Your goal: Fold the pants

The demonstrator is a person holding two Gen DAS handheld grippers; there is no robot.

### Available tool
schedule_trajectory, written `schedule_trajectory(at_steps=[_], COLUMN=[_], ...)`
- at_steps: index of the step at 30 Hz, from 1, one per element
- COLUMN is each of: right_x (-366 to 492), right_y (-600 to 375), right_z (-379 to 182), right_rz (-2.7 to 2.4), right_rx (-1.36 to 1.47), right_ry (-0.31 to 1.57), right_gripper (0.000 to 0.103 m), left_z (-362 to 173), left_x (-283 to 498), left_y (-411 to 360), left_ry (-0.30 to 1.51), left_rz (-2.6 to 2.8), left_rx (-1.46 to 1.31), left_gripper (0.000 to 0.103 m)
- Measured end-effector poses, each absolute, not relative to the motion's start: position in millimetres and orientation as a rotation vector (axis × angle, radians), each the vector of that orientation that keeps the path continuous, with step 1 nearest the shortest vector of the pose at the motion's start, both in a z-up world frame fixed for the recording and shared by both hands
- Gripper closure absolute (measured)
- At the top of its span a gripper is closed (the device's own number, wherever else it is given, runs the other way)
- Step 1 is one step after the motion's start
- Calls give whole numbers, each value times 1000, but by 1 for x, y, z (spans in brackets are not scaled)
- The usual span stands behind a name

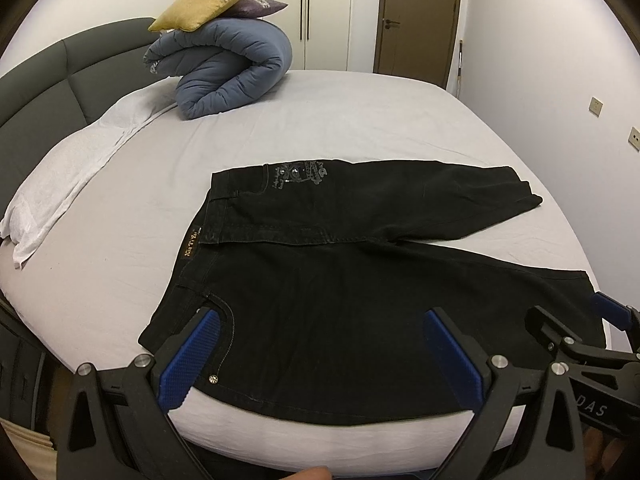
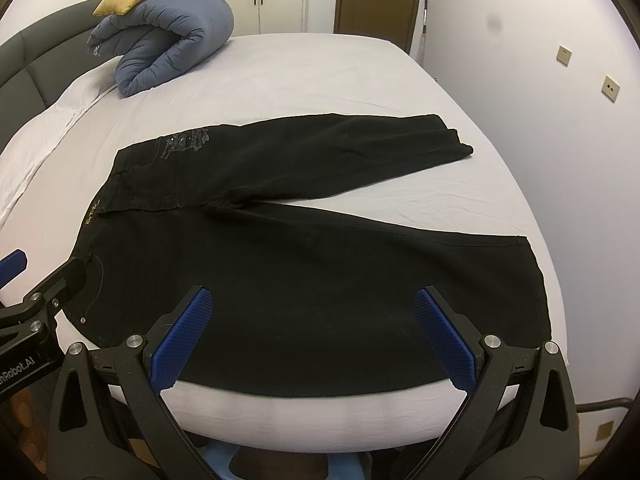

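Black pants (image 1: 328,288) lie flat on the bed, waistband at the left, both legs running right and spread apart. They also show in the right wrist view (image 2: 304,256). My left gripper (image 1: 320,316) is open and empty, hovering over the near leg by the front pocket and hip. My right gripper (image 2: 314,296) is open and empty, over the near leg toward its hem. The right gripper also shows at the right edge of the left wrist view (image 1: 576,320). The left gripper's finger (image 2: 60,280) shows at the left of the right wrist view.
The bed (image 1: 320,120) has a light grey sheet and a dark headboard (image 1: 60,72) at the left. A rolled blue duvet (image 1: 228,68) with a yellow cushion (image 1: 208,0) sits at the far left. The wall runs along the right side. The bed's front edge is just below the grippers.
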State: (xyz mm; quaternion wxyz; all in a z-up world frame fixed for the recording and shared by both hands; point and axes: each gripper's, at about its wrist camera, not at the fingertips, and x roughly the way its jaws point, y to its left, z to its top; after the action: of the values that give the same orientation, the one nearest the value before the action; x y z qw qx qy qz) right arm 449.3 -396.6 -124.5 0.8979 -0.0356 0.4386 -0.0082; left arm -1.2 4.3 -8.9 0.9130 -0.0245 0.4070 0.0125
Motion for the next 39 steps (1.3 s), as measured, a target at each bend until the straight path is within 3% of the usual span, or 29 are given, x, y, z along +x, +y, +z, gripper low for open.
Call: schedule_trajectory(at_steps=[6,11,13,17,19,23,28,35,37,39], right_x=[464,501,522,567,587,624,663,711,717,720], right_y=[-402,-411,-417,-429,-431,-428,-415,-395,-390,-386], right_z=[-127,-128,-129,-139,-144,-150,-162,-185,-190,-193], right_rz=[96,215,257,358,419,517,597,655,665,685], right_rx=[-15,-4,7,48,36,-52,-133,-132,-150,-157], right_ry=[934,944,943,977,983,966,957,988,990,993], right_gripper=[0,0,4,15,15,16,21,21,21,21], left_z=[-10,-12,-20,-19,-24,-46,-87,-138,-149,-157], left_x=[18,58,91,160,203,284,367,420,429,437], left_y=[20,31,46,74,81,94,110,114,114,119], left_ry=[870,879,957,917,920,959,1081,1194,1210,1243], left_rz=[-77,-92,-106,-117,-154,-184,-200,-203,-209,-227], left_rx=[-69,88,73,123,207,398,439,535,555,518], left_gripper=[0,0,0,0,0,0,0,0,2,13])
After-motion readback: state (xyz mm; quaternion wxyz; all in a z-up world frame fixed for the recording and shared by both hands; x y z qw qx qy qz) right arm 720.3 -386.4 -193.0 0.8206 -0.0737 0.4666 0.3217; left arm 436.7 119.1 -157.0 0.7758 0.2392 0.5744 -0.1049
